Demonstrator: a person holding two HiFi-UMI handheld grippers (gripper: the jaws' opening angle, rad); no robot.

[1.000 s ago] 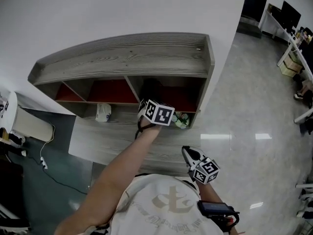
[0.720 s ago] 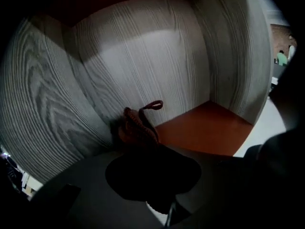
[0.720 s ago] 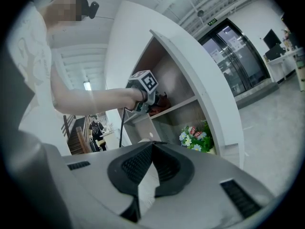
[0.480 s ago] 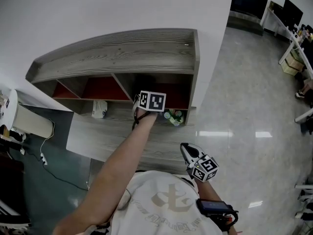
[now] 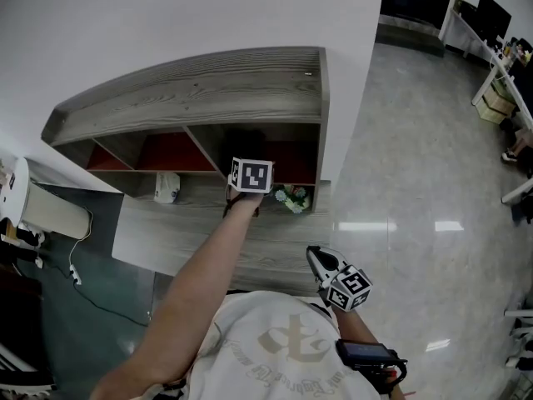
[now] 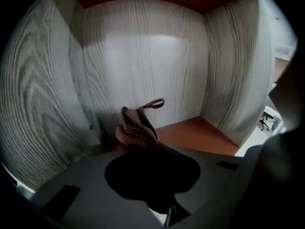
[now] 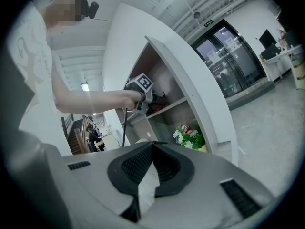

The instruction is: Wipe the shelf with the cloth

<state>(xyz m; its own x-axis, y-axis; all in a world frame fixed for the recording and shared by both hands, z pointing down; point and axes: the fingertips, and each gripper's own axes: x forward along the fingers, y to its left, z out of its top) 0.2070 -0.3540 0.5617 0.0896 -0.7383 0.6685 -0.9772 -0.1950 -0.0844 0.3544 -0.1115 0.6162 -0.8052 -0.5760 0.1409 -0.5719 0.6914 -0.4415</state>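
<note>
Wiping seems only partway done tbh: the brown cloth [image 6: 136,127] is clamped in the left gripper [image 6: 139,144] inside the shelf's [image 5: 208,90] right-hand compartment, other compartments are probably left, and the right gripper [image 7: 151,148] is held shut, empty.

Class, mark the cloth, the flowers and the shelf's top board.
cloth [image 6: 137,128]: left gripper view, on its bunched folds.
flowers [image 7: 189,136]: right gripper view, on the blooms.
shelf's top board [image 5: 208,86]: head view, on its wood-grain middle.
</note>
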